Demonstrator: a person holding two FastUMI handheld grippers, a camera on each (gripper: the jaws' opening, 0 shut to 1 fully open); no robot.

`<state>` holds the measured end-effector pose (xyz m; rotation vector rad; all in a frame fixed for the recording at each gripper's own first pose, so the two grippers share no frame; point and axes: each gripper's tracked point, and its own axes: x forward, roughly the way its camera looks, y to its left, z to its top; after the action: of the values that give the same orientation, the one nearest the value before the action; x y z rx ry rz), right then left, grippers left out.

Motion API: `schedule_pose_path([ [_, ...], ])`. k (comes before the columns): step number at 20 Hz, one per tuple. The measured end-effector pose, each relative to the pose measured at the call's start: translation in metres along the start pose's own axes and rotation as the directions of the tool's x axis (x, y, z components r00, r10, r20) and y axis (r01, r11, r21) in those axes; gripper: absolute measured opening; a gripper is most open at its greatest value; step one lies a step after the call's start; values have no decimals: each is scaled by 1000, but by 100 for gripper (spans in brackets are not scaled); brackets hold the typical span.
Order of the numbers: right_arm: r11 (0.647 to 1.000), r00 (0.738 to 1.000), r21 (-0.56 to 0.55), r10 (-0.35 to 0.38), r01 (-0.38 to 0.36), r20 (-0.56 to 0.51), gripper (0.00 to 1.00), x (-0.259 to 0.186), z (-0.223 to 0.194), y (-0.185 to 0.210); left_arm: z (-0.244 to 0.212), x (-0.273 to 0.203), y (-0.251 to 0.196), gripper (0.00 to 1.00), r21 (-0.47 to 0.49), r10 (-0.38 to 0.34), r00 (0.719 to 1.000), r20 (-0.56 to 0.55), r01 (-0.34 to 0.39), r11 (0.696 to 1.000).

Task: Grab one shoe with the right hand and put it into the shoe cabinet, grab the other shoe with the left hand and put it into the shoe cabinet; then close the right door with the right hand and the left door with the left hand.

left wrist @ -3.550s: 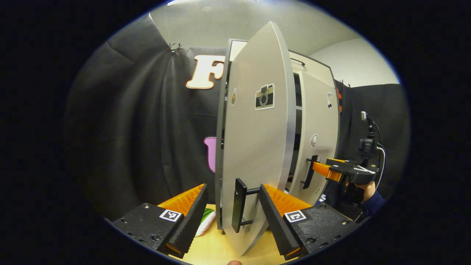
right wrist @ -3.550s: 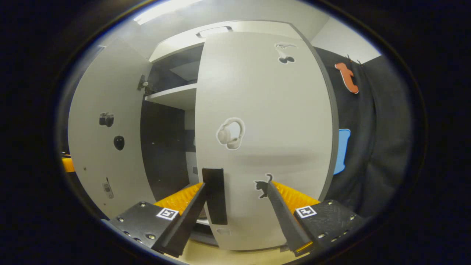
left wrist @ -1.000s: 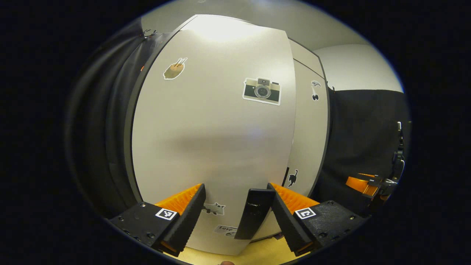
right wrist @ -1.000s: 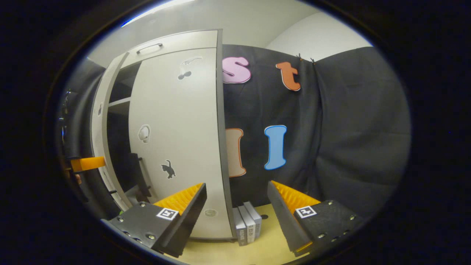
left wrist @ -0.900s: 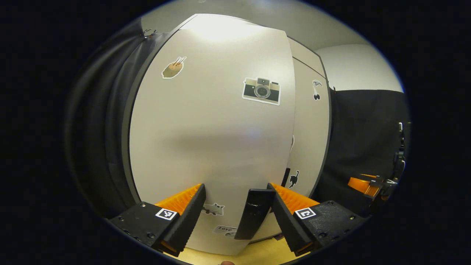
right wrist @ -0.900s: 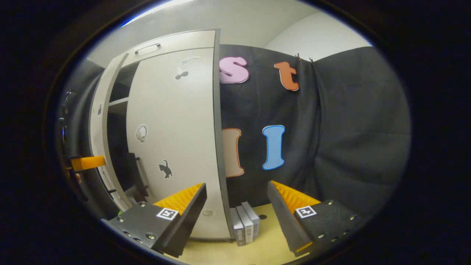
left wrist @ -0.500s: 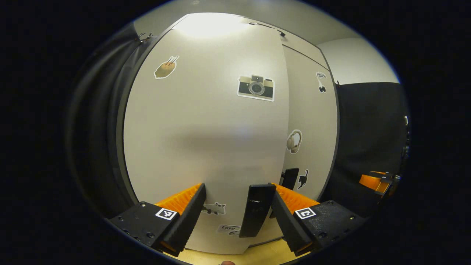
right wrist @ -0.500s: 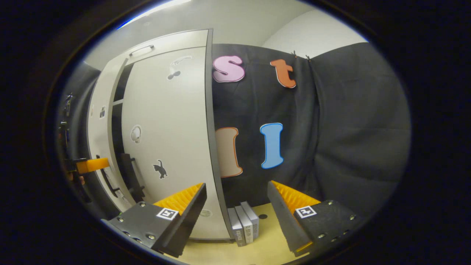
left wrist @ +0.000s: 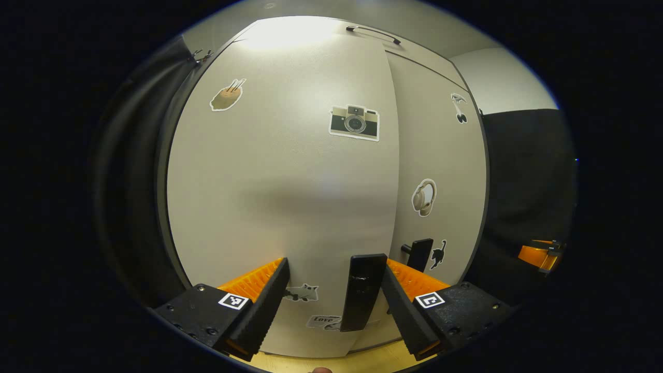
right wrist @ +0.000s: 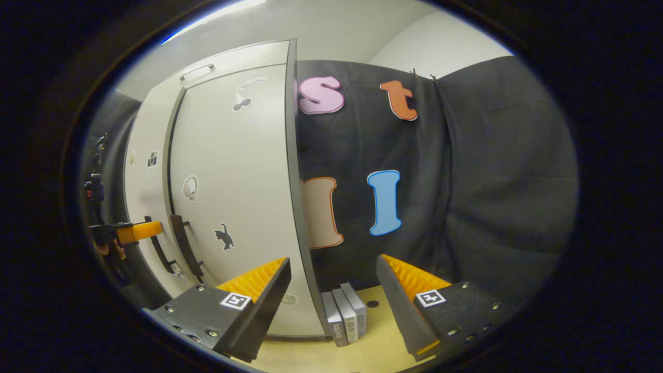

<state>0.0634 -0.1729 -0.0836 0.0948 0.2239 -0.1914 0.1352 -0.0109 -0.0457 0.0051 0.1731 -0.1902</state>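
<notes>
In the left gripper view, the left gripper (left wrist: 334,300) is sitting at the bottom centre of the frame with its jaws spread wide, holding nothing. The black vertical bar handle (left wrist: 362,299) of the pale grey left door (left wrist: 279,197) is standing between the fingers, close against the right-hand finger (left wrist: 401,305); whether they are touching cannot be told. This door is filling the middle of the frame and carrying a camera sticker (left wrist: 355,123) in the upper centre. To its right, the pale grey right door (left wrist: 440,155) is lying flush beside it, with a headphones sticker (left wrist: 423,197), a black cat sticker (left wrist: 438,254) and its own black handle (left wrist: 418,254). Both doors of the tall grey shoe cabinet (left wrist: 362,36) are looking shut, so the shoes are hidden. The other gripper is peeking in at the far right edge. In the right gripper view, the right gripper (right wrist: 334,300) is also gaping open at the bottom centre, gripping nothing and well clear of the cabinet. This view is looking along the cabinet's side at the left of the frame and adding three grey book-like blocks (right wrist: 344,316) standing on the light wooden floor (right wrist: 321,357), just beside the cabinet's lower corner, against the black cloth wall (right wrist: 466,181).
</notes>
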Motion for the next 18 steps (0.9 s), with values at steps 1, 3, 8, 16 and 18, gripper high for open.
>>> schedule_pose_path([
  [1,1000,1000,1,1,-1,1,100,0,0,-1,-1,1,0,100,1,1,1000,-2,-1,1000],
  [3,1000,1000,0,2,-2,-1,100,-1,0,-3,-1,3,0,100,0,4,1000,-4,-4,1000],
  [8,1000,1000,-3,9,-9,-6,100,-2,-2,-4,-3,5,1,100,4,16,1000,-5,-16,1000],
  [16,997,997,2,80,-80,23,100,-24,20,26,-4,-19,-3,100,-22,13,999,-43,-14,1000],
  [18,993,991,-11,116,-116,59,100,-34,39,46,10,-41,-7,98,6,19,1000,-15,-19,1000],
])
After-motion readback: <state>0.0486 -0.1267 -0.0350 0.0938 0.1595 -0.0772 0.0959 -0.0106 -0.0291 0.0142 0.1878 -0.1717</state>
